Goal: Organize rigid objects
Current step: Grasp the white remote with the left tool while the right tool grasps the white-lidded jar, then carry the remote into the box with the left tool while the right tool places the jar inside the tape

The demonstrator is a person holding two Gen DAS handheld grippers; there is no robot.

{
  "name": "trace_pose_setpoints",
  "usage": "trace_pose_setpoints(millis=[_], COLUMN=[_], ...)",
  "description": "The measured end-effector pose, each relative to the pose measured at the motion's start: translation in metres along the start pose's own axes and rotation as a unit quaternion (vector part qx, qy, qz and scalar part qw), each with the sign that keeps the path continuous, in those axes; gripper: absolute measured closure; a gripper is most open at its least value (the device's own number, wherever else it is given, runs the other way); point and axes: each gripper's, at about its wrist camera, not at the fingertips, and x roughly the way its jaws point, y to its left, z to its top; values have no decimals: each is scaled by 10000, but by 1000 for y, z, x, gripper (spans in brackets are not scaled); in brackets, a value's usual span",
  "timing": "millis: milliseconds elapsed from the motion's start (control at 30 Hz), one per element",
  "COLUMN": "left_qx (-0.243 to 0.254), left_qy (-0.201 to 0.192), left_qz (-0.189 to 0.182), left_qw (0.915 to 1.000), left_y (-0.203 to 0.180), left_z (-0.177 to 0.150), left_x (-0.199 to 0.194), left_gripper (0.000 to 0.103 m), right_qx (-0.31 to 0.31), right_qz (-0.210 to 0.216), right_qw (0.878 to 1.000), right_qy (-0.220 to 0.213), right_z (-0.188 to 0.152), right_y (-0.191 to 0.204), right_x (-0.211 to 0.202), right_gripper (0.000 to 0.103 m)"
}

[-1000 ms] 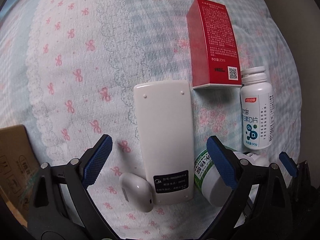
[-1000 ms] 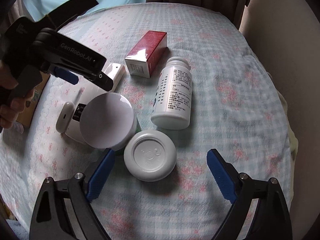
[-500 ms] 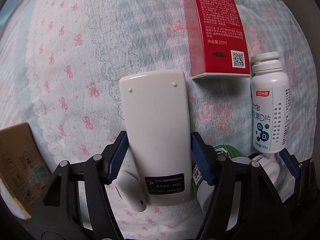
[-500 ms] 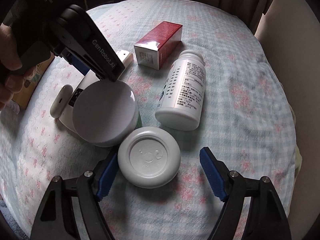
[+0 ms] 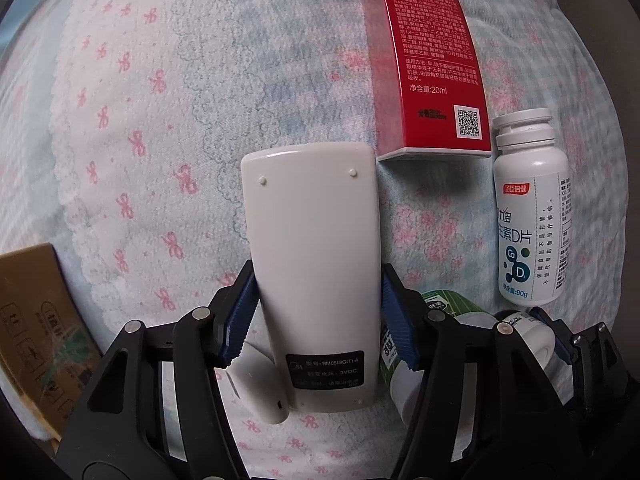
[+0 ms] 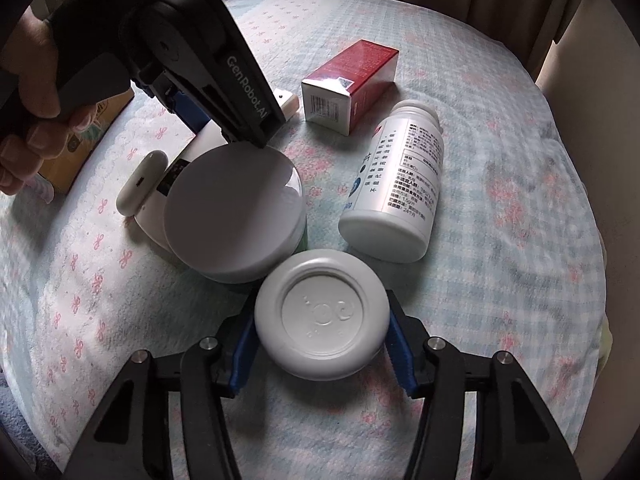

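Observation:
A white remote (image 5: 316,260) lies back-up on the flowered cloth. My left gripper (image 5: 318,278) points straight down over it, jaws closing, both blue pads against the remote's long sides. A flat round white jar (image 6: 322,314) sits near the cloth's front. My right gripper (image 6: 320,316) is closing on it, pads touching its rim on either side. In the right wrist view the left gripper's black body covers most of the remote (image 6: 192,140).
A red box (image 5: 428,60) and a white pill bottle (image 5: 532,216) lie on their sides right of the remote. A green-labelled jar with a wide white lid (image 6: 232,208) stands against the remote. A small white capsule-shaped case (image 5: 260,388) lies at its left. A cardboard box (image 5: 36,328) sits at the left edge.
Both grippers went from wide open to closed around their objects: the left onto the remote, the right onto the round white jar. Each came closer to its object.

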Motion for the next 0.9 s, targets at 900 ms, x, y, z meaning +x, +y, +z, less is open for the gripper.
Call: trace_pose_setpoints(millis=[900], left_qx=[-235], left_qy=[-1171], left_qz=[-890], left_qw=[9888], left_y=[28], left_z=[-46], left_x=[-164], left_gripper=[49], right_qx=[215], right_qz=[-388], right_qw=[9982], right_qy=[-413], right_z=[17], right_y=[2], right_x=[-97], right_gripper=[51])
